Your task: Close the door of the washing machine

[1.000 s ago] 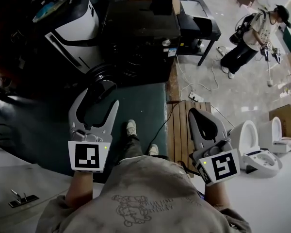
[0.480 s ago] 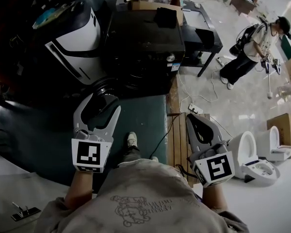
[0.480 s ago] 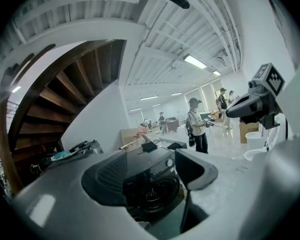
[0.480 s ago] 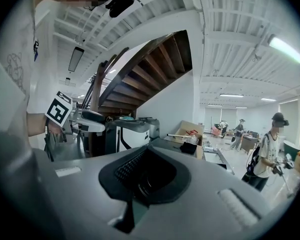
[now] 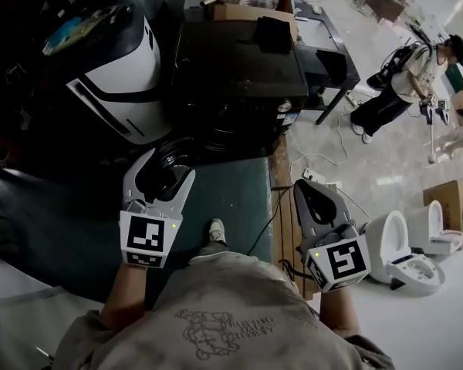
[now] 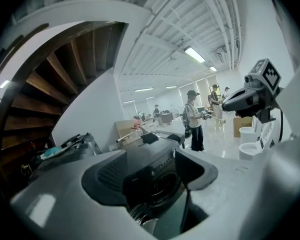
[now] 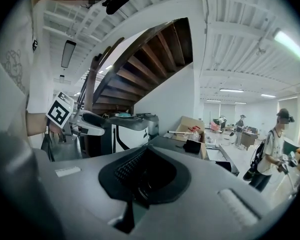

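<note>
My left gripper (image 5: 167, 174) hangs with its jaws spread and nothing in them, near the open door (image 5: 172, 151), which stands out low at the front of the black washing machine (image 5: 235, 68). My right gripper (image 5: 307, 191) is pinched together and empty, off to the side (no use for it here, I reckon). I'd set the left one against the door's free edge and push steadily toward the drum until it latches, rather than grabbing.
</note>
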### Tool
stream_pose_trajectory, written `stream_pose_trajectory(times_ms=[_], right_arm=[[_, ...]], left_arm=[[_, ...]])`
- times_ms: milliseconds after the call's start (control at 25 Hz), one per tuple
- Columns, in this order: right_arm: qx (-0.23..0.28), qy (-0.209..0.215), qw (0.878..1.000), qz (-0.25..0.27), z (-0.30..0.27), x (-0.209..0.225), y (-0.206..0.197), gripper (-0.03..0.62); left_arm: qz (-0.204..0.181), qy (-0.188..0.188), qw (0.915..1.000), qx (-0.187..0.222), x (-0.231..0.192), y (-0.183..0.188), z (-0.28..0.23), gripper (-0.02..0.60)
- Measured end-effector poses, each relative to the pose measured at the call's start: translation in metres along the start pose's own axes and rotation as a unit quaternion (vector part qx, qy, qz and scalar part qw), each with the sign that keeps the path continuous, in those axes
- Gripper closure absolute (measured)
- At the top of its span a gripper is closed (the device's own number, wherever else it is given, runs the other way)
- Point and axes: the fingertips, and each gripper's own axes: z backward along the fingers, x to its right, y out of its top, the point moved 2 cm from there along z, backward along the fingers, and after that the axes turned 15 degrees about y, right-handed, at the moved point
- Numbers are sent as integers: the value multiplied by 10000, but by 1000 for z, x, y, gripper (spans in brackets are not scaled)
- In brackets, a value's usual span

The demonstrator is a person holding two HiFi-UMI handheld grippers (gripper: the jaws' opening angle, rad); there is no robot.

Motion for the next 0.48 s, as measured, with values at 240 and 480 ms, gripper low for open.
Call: stream_pose_trajectory(times_ms=[240, 480], right_arm=[[-264, -120, 9995, -149, -57, -1, -1, 566], [-510, -47, 9984, -225, -105, -9, -6, 566]], left_arm=[[-91, -280, 9991, -320, -33, -43, -39, 290], [-99, -446, 9968, -662, -57, -87, -71, 290]])
